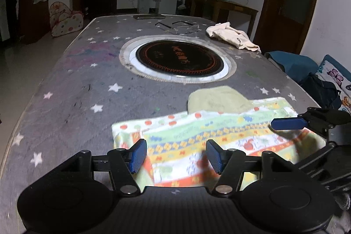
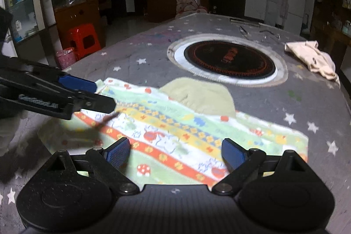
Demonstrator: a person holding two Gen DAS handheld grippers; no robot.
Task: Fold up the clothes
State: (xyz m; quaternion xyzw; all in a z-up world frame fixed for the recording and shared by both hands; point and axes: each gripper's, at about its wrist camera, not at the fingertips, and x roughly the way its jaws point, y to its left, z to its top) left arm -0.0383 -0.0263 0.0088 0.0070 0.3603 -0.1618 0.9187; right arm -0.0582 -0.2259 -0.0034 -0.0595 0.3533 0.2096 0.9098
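A colourful striped garment (image 1: pixel 197 135) (image 2: pixel 175 131) lies flat on the grey star-patterned table cover (image 1: pixel 76 91) (image 2: pixel 318 102). A pale green part (image 1: pixel 219 100) (image 2: pixel 197 95) sticks out from under its far edge. My left gripper (image 1: pixel 176 156) hovers open over the garment's near left part, with nothing between its blue pads. My right gripper (image 2: pixel 175 155) stands open wide over the near middle of the garment, also holding nothing. In each wrist view the other gripper shows at the side, above the cloth's end: a blue finger (image 1: pixel 287 123) at the right, another blue finger (image 2: pixel 76 82) at the left.
A round black hob (image 1: pixel 177 58) (image 2: pixel 228 58) is set into the table's middle. A crumpled cream garment (image 1: pixel 232 35) (image 2: pixel 311 56) lies at the far right. Wire hangers (image 1: pixel 175 25) lie at the far end. A teal sofa (image 1: pixel 294 63) stands right of the table, a red stool (image 2: pixel 84 41) left.
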